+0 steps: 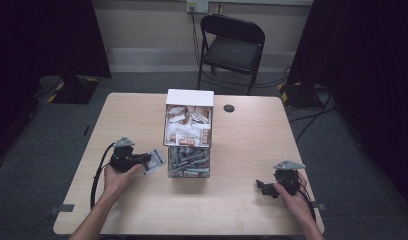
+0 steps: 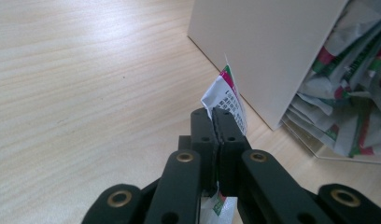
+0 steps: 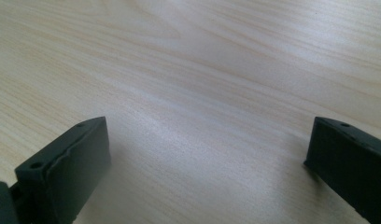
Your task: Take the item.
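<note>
My left gripper (image 1: 148,159) (image 2: 212,112) is shut on a small white sachet (image 1: 155,161) (image 2: 227,97) with red and green print, pinched thin between the black jaws. It hangs just left of a two-tier dispenser box (image 1: 188,133) (image 2: 268,51). The top tier holds several brown-and-white sachets (image 1: 188,127); the bottom tier holds several grey-green ones (image 1: 188,161) (image 2: 352,112). My right gripper (image 1: 262,186) (image 3: 205,154) rests low over bare wood at the near right, jaws wide apart with nothing between them.
The light wooden table (image 1: 142,210) has a round cable hole (image 1: 229,108) behind the box. A black folding chair (image 1: 231,47) stands beyond the far edge. Dark curtains hang at both sides of the room.
</note>
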{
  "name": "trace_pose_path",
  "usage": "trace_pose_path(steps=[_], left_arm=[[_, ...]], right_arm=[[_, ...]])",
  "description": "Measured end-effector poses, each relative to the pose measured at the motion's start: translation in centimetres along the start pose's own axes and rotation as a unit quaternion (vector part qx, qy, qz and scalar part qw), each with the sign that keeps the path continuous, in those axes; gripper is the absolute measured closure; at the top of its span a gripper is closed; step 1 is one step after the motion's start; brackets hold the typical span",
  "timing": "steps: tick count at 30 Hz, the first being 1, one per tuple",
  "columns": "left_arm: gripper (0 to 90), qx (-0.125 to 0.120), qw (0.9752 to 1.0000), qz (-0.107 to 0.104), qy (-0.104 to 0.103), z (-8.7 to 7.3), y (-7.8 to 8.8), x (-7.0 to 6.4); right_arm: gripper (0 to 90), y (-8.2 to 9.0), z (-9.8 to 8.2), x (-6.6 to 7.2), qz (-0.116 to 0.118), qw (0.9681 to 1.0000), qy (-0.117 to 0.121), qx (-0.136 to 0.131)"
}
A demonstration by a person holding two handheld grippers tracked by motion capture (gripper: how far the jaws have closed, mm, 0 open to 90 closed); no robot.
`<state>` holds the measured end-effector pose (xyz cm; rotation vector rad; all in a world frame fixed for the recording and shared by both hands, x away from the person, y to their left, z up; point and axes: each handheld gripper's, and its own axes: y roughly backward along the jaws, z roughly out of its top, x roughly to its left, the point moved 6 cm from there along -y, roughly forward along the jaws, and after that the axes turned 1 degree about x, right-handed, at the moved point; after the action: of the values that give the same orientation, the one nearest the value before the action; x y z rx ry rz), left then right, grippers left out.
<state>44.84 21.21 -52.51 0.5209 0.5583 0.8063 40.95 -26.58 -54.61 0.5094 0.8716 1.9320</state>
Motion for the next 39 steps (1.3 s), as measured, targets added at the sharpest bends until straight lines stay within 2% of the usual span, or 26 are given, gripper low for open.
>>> trace_pose_path(steps=[5, 12, 16, 17, 20, 21, 27, 39], left_arm=[[88.6, 0.004, 1.0, 0.007, -0.003, 0.3, -0.2, 0.4], [88.4, -0.006, 0.9999, 0.011, 0.009, 0.0, -0.6, 0.6], [87.8, 0.002, 0.9998, 0.014, 0.012, -0.2, -0.8, 0.7], [87.2, 0.009, 0.9997, 0.022, 0.01, -0.2, -0.9, 0.8], [86.9, 0.01, 0.9997, 0.022, 0.012, -0.3, -1.2, 0.9], [87.0, 0.02, 0.9994, 0.028, 0.005, -0.5, -1.4, 1.0], [86.8, 0.019, 0.9994, 0.028, 0.01, -0.4, -1.8, 1.1], [78.8, 0.021, 0.9992, 0.034, 0.004, -0.5, -2.3, 1.0]], right_arm=[[0.0, 0.0, 0.0, 0.0, 0.0, 1.0, 0.0, 0.0], [0.0, 0.0, 0.0, 0.0, 0.0, 1.0, -0.001, 0.0], [0.0, 0.0, 0.0, 0.0, 0.0, 1.0, 0.0, 0.0], [0.0, 0.0, 0.0, 0.0, 0.0, 1.0, 0.0, 0.0], [0.0, 0.0, 0.0, 0.0, 0.0, 1.0, 0.0, 0.0], [0.0, 0.0, 0.0, 0.0, 0.0, 1.0, 0.0, 0.0], [0.0, 0.0, 0.0, 0.0, 0.0, 1.0, 0.0, 0.0], [0.0, 0.0, 0.0, 0.0, 0.0, 1.0, 0.0, 0.0]])
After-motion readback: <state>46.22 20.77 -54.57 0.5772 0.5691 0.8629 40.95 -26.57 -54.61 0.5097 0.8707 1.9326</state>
